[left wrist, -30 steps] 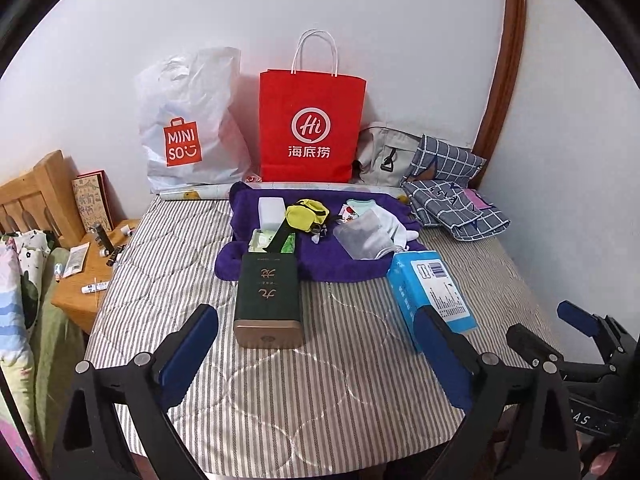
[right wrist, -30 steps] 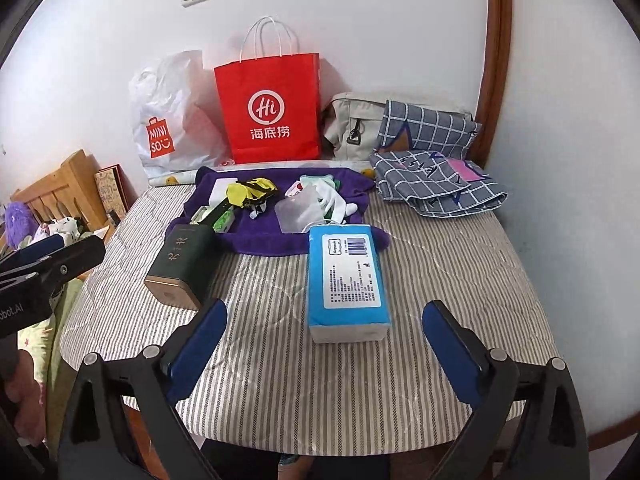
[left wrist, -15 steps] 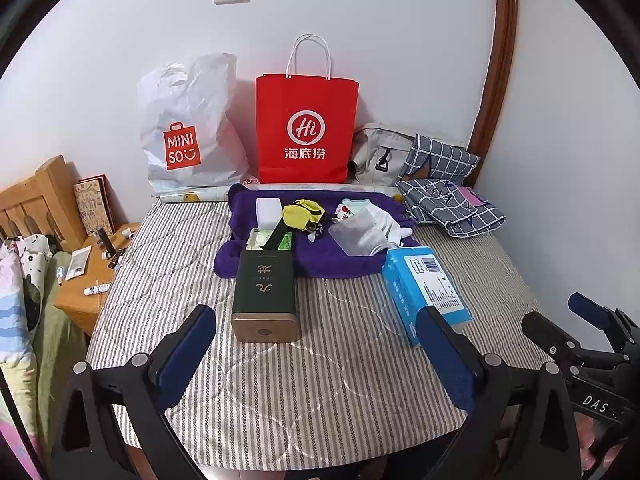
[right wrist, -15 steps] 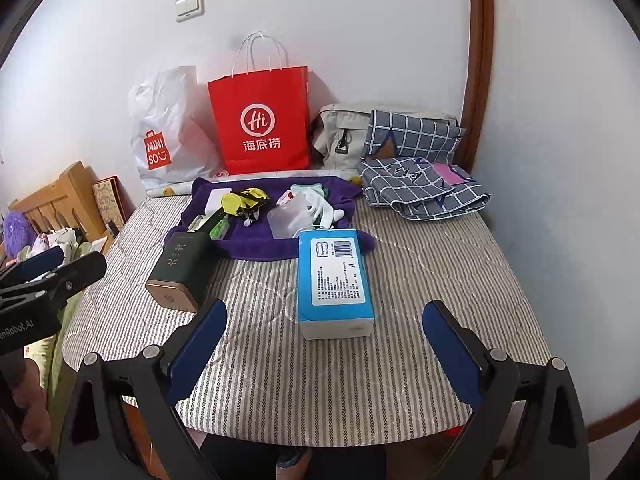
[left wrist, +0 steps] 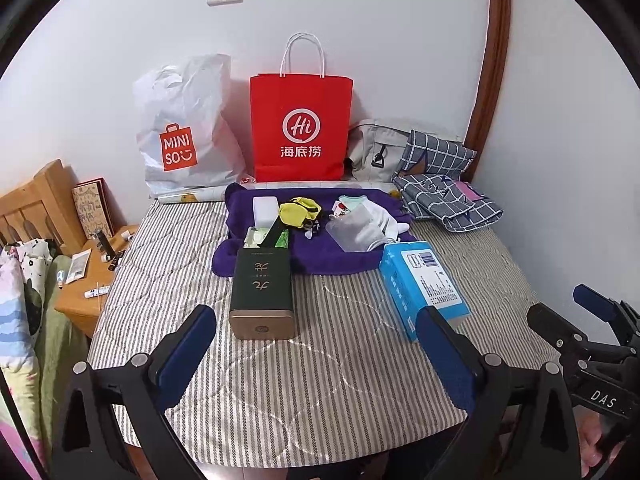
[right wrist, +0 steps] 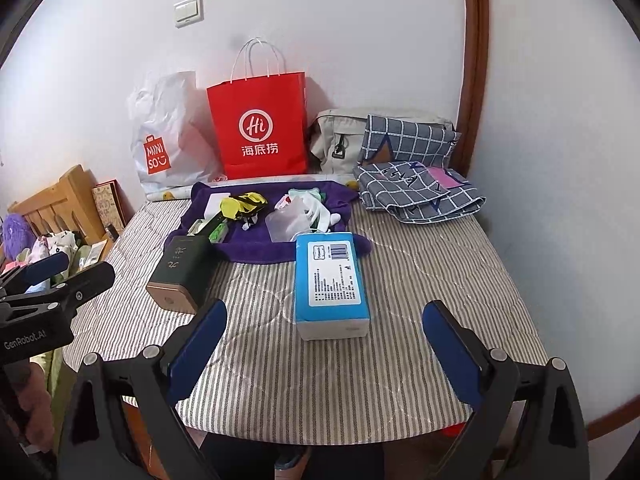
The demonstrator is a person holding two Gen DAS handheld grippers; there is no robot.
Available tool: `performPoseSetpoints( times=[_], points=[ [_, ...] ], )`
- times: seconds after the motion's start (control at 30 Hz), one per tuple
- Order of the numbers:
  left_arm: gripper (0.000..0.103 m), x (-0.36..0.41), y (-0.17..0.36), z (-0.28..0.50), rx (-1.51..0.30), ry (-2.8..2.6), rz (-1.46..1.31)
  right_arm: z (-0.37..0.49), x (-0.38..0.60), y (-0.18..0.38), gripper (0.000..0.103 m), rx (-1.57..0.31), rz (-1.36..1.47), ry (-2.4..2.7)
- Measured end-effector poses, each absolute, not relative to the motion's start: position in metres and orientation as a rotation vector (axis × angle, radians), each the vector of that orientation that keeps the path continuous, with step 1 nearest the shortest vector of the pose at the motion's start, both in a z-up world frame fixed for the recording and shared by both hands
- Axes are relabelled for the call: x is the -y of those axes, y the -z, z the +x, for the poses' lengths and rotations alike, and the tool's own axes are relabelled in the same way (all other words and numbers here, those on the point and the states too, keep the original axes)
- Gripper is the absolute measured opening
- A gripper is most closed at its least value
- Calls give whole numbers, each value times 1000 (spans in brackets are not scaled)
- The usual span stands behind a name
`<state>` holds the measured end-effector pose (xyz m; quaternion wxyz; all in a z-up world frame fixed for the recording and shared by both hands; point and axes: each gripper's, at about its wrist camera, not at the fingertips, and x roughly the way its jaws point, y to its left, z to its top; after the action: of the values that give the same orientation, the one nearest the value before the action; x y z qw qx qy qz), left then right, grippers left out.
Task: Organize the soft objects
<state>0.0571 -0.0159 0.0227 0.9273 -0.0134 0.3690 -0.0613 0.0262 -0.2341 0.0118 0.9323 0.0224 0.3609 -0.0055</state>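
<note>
On bench, 12 o'clock: purple towel [left wrist: 320, 256], loose socks [left wrist: 380, 220].
My tongs: left tongs [left wrist: 320, 354], right tongs [right wrist: 324, 350] apart, empty.
Risk: snagging towel drags everything.

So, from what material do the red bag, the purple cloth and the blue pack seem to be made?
Red bag: likely matte paper; it stands stiffly with sharp creases and thin white cord handles. Purple cloth: seems a soft, fuzzy fabric such as fleece or towel, with rumpled, rounded edges. Blue pack: probably glossy plastic film over something soft, perhaps tissues; it shines slightly and its corners look rounded.
</note>
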Motion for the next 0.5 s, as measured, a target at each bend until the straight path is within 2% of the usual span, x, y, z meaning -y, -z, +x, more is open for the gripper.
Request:
performPoseSetpoints(
  times=[0.5],
  points=[
    [101, 14, -23, 57, -755, 129, -32, 24, 234, -15, 97, -729, 42, 15]
  ],
)
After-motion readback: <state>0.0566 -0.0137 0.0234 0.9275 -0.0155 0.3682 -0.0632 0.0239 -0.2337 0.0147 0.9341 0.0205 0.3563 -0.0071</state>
